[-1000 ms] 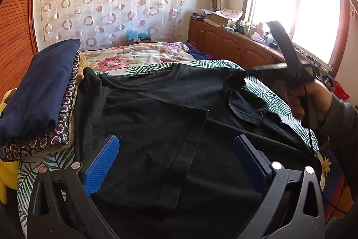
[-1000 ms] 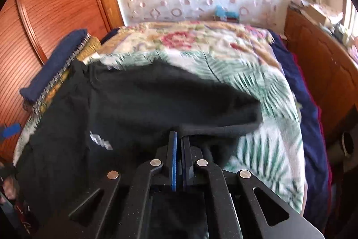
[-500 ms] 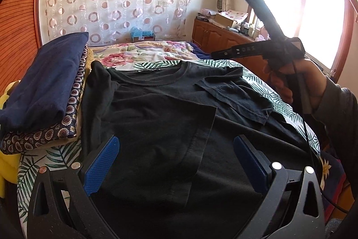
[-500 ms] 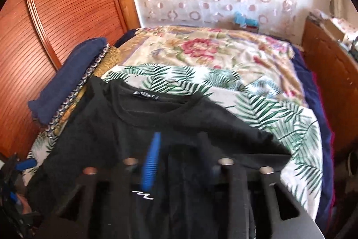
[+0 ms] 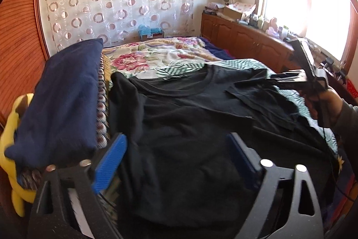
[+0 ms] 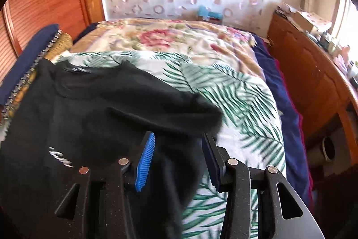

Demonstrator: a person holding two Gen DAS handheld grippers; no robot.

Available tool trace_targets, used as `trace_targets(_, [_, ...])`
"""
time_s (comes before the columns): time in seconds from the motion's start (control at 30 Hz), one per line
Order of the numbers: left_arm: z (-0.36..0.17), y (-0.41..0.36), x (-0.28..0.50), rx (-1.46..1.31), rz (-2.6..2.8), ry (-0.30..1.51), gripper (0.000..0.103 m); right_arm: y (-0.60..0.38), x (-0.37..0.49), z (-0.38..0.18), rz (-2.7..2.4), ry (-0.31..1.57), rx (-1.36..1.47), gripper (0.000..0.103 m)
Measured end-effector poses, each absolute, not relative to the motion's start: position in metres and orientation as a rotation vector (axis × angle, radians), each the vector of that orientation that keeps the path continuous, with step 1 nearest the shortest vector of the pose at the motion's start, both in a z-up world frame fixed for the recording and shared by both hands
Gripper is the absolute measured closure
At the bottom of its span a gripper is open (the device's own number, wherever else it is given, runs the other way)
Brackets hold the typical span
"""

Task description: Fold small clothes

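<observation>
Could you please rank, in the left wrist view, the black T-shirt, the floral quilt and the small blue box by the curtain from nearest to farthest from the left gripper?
From the left gripper:
1. Black T-shirt, spread on the bed directly ahead, running in between its fingers.
2. Floral quilt, beyond the shirt's collar.
3. Small blue box, at the curtain's foot, past the bed's far end.

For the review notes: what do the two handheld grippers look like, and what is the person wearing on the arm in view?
Both the left gripper and right gripper are black frames with cut-out openings and round silver fasteners. Their fingers carry ribbed blue pads. A thin black cable hangs from the right one, below the hand. The arm wears a grey sleeve.
</observation>
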State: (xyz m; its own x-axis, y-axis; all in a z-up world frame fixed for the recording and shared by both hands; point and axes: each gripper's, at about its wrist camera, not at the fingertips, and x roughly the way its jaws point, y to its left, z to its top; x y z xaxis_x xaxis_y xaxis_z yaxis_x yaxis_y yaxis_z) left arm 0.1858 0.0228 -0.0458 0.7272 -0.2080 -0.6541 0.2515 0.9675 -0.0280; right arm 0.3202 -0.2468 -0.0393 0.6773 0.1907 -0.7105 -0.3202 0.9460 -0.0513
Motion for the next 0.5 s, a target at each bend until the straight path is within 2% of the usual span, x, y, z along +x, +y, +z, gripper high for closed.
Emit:
trace_targets(0.13, [-0.046, 0.031, 0.219, 0.089, -0.240, 0.762, 0.036, -0.250, 0.334, -0.048, 0.297, 0.818, -0.173, 0.057])
trace_targets(0.23, [-0.051, 0.029, 0.243, 0.128, -0.227, 0.808, 0.046, -0.248, 0.343, -0.048, 0.305, 0.822, -0.178, 0.057])
trace_targets(0.33, [-0.064, 0.023, 0.270, 0.179, -0.212, 0.882, 0.050, -0.251, 0.347, -0.048, 0.315, 0.819, -0.168, 0.057])
trace_targets(0.5, [-0.078, 0.022, 0.299, 0.241, -0.152, 0.951, 0.051, -0.259, 0.342, -0.052, 0.331, 0.800, -0.151, 0.057])
